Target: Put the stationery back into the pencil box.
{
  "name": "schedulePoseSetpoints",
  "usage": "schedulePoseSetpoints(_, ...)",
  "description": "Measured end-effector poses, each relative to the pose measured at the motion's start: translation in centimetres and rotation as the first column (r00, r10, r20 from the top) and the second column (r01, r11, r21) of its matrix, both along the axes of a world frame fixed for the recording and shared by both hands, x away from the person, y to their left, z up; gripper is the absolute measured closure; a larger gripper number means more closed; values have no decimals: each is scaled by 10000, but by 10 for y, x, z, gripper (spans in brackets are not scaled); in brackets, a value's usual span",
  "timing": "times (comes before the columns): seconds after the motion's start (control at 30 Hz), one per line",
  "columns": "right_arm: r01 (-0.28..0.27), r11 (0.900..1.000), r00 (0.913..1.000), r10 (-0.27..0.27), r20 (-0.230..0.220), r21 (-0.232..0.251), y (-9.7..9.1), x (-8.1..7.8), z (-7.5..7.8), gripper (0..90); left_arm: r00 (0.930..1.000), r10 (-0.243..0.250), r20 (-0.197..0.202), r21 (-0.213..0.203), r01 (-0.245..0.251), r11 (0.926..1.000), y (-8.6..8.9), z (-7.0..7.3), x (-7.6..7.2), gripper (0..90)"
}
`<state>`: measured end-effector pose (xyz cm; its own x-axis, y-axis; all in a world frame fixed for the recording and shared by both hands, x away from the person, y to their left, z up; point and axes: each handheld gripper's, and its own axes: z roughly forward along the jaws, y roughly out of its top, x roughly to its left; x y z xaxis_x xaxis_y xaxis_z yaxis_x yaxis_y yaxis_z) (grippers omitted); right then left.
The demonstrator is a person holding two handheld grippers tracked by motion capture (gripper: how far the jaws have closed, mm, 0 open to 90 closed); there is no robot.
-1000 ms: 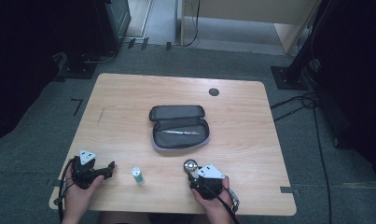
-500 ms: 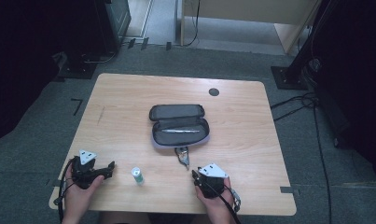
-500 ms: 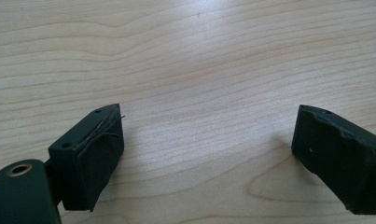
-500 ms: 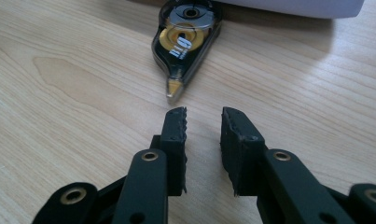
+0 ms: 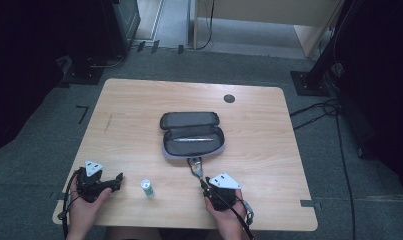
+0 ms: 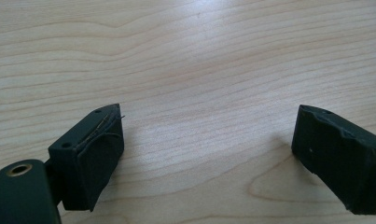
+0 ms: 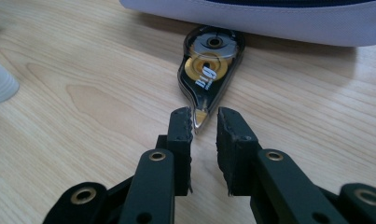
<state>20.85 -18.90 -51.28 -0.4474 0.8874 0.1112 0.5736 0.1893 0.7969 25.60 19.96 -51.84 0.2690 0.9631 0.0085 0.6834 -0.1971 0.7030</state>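
Lying open near the middle of the wooden table (image 5: 139,110), the grey fabric pencil case (image 5: 191,135) has its lid folded back toward the far side, and a slim silver pen (image 5: 194,140) rests lengthwise in its nearer half. In the right gripper view the case's pale, soft edge (image 7: 269,18) runs across the top.

Just in front of that edge lies a correction tape dispenser (image 7: 211,65), a smoky, see-through teardrop with a grey spool and a yellow spool inside; its broad end touches or nearly touches the case and its narrow tip points at the right gripper (image 7: 204,123). That gripper's black jaws stand a little apart, either side of the tip; whether they touch it cannot be told. From above, the right gripper (image 5: 203,181) sits in a hand at the near edge.

A small white tube with a green band (image 5: 147,188) stands between the two grippers, well clear of the case.

The left gripper (image 6: 206,135) hangs over bare, pale wood grain with its jaws spread wide and nothing between them; the high view places it (image 5: 118,179) near the table's near left corner.
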Motion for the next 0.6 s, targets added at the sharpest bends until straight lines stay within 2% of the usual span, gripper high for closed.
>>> schedulePoseSetpoints(0.37, 422, 9991, 9989, -422, 186, -44, 12, 15, 4, 813, 10000, 0, 1, -4, 0, 10000, 0, 0, 0, 95)
schedulePoseSetpoints(0.6, 585, 9974, 9982, -579, 162, -415, 16, 19, -3, 826, 10000, -1, -1, -2, 1, 10000, 0, 0, 0, 95)
